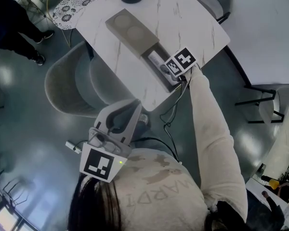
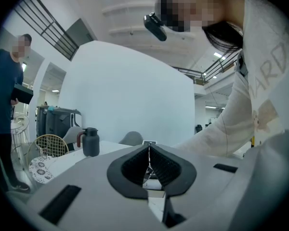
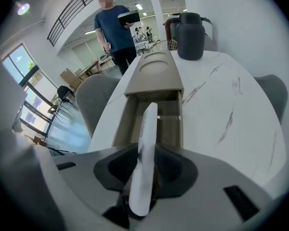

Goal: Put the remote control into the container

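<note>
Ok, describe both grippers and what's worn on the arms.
The left gripper and right gripper have light grey moulded bodies with dark ribbed pads. Each carries a cube faced with black-and-white square markers. A black cable trails from the right one. The right arm wears a long cream sleeve; the left arm is out of view.
</note>
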A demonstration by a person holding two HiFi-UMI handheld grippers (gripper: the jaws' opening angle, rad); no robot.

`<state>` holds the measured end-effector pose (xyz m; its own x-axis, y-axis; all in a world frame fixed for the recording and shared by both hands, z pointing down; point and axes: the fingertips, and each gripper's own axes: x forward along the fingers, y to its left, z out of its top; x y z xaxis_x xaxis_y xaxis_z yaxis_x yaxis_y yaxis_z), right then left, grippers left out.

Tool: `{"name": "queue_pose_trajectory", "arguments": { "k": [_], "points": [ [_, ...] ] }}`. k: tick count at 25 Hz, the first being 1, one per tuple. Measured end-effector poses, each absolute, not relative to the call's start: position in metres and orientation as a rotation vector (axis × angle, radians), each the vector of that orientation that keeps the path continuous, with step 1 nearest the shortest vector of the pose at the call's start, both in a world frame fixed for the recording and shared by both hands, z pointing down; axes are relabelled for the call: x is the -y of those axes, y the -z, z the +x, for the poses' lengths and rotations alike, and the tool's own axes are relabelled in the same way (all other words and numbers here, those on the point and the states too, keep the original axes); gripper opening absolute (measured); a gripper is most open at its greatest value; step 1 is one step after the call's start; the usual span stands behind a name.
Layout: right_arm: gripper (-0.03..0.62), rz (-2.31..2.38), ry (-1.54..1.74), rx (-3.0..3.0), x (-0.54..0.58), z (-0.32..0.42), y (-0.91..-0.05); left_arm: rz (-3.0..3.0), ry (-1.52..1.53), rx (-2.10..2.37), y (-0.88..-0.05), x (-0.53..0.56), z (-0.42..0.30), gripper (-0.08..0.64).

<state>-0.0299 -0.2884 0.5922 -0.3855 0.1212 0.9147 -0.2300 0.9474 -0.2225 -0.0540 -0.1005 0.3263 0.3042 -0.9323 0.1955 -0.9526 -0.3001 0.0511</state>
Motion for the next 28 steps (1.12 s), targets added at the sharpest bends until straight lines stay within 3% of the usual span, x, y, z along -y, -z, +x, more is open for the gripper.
{"name": "queue_pose_trajectory", "arguments": {
  "k": [15,28],
  "points": [
    [0.112,0.134,-0.578,1.991,0.289,-0.041,-0.594,2.414,-0.200,1.749,-0.324,0.102,-0.053,0.014],
    [0.129,0.168,-0.457,2.039,0.291,-0.038,-0.590,2.408,-0.196,1.756,-0.325,0.101,-0.056,0.014]
  ]
}}
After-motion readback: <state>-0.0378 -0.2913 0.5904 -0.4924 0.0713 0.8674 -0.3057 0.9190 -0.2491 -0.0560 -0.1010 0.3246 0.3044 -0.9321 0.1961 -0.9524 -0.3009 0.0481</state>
